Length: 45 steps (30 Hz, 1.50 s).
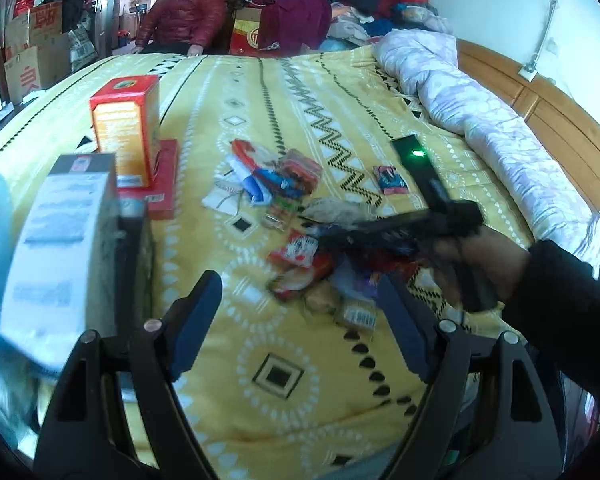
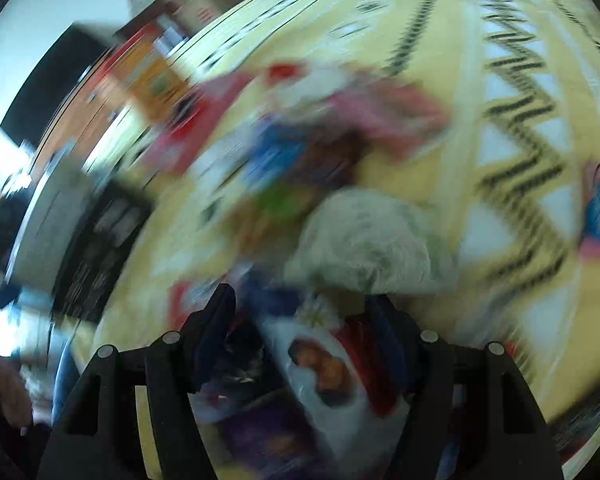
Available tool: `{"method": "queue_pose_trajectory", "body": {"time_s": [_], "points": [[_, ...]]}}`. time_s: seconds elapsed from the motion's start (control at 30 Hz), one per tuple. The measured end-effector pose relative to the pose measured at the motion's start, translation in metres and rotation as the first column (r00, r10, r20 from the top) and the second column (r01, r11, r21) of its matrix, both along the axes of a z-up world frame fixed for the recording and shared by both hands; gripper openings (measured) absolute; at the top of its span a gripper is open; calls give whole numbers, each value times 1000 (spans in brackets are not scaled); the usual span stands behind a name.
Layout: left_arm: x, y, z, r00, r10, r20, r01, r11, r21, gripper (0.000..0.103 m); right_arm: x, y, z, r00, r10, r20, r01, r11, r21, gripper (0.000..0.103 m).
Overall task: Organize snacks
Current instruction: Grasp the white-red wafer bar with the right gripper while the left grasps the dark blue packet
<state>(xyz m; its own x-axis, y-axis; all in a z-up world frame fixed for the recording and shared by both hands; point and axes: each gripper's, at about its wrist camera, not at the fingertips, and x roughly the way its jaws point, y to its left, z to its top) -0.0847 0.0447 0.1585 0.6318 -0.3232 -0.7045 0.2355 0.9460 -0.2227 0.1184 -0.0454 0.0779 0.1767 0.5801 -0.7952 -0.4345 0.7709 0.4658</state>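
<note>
Several small snack packets (image 1: 276, 184) lie scattered in the middle of a yellow patterned bedspread (image 1: 284, 384). A red and orange box (image 1: 126, 128) stands on a flat red box (image 1: 165, 184) at the left. My left gripper (image 1: 300, 320) is open and empty above the bedspread. My right gripper (image 1: 364, 240) reaches into the nearer pile of packets (image 1: 300, 256). In the blurred right wrist view the right gripper (image 2: 304, 340) has its fingers either side of a white and red snack packet (image 2: 320, 364); a pale crinkled packet (image 2: 372, 240) lies just ahead.
A white and grey box (image 1: 64, 240) stands close at the left. A single dark packet (image 1: 390, 180) lies apart at the right. A rolled lilac quilt (image 1: 480, 128) runs along the wooden headboard (image 1: 540, 112). A woman in a red jacket (image 1: 188, 12) sits beyond the bed.
</note>
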Motion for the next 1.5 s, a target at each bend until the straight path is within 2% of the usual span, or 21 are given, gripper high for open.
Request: {"method": "queue_pose_trajectory", "body": {"time_s": [0.03,0.1,0.17,0.27,0.37,0.5,0.6,0.63,0.67,0.7,0.73,0.8,0.87,1.0,1.07,1.1,1.2,1.3,1.4,1.5], "points": [[-3,2,0,1000,4,-8,-4,1000,-4,81,-16,4,7,1000,15,-4,-15,1000,15,70],[-9,5,0,1000,6,-15,-6,1000,-20,81,-43,0,28,999,4,54,-5,1000,23,70],[-14,7,-1,1000,8,-21,-9,1000,-25,81,-68,-19,53,988,-85,125,79,996,51,71],[-16,6,-6,999,5,-37,-6,1000,-30,81,-93,-54,64,967,-201,157,191,978,79,73],[-17,3,-12,998,-8,-55,6,1000,-30,81,-104,-62,53,967,-222,128,216,975,55,75],[-14,-2,-19,996,-24,-86,21,999,-36,81,-90,-29,53,979,-139,149,138,990,14,75],[-9,-4,-28,992,-28,-124,21,998,-55,81,-69,-1,46,982,-76,174,87,995,-57,74],[-8,-5,-31,990,-29,-141,20,998,-63,80,-56,12,35,986,-47,157,67,989,-130,73],[-5,-6,-36,987,-31,-160,19,997,-75,80,-51,18,25,989,-38,145,62,984,-166,64],[-6,-5,-39,985,-30,-170,17,997,-77,80,-44,24,12,993,-28,114,50,978,-201,41],[-6,-5,-41,983,-24,-184,11,997,-74,80,-41,26,1,997,-26,78,41,978,-203,37],[-10,-5,-42,981,-27,-194,10,996,-86,80,-52,22,3,994,-44,97,60,984,-167,37],[-15,-5,-43,984,-32,-175,19,997,-75,80,-74,21,11,991,-45,124,61,989,-135,36],[-14,-4,-57,972,-26,-235,6,996,-88,80,-132,40,7,992,-18,125,31,994,-103,36],[-16,-5,-59,972,-18,-236,1,997,-74,80,-144,42,10,993,-27,118,32,999,-35,36],[-17,-6,-60,971,-14,-238,-2,998,-66,80,-150,35,15,990,-77,120,75,997,16,36],[-17,-6,-60,971,-8,-240,-7,998,-61,80,-163,4,31,969,-212,127,202,976,85,36],[-8,-13,-64,973,-5,-230,-4,999,-37,80,-183,-26,36,949,-285,136,279,958,65,36],[7,-27,-73,974,-21,-224,21,1000,-2,80,-200,-45,30,943,-307,130,309,951,6,37],[28,-41,-94,964,-19,-267,25,999,19,77,-209,-55,16,941,-313,125,322,945,-56,40]]}}
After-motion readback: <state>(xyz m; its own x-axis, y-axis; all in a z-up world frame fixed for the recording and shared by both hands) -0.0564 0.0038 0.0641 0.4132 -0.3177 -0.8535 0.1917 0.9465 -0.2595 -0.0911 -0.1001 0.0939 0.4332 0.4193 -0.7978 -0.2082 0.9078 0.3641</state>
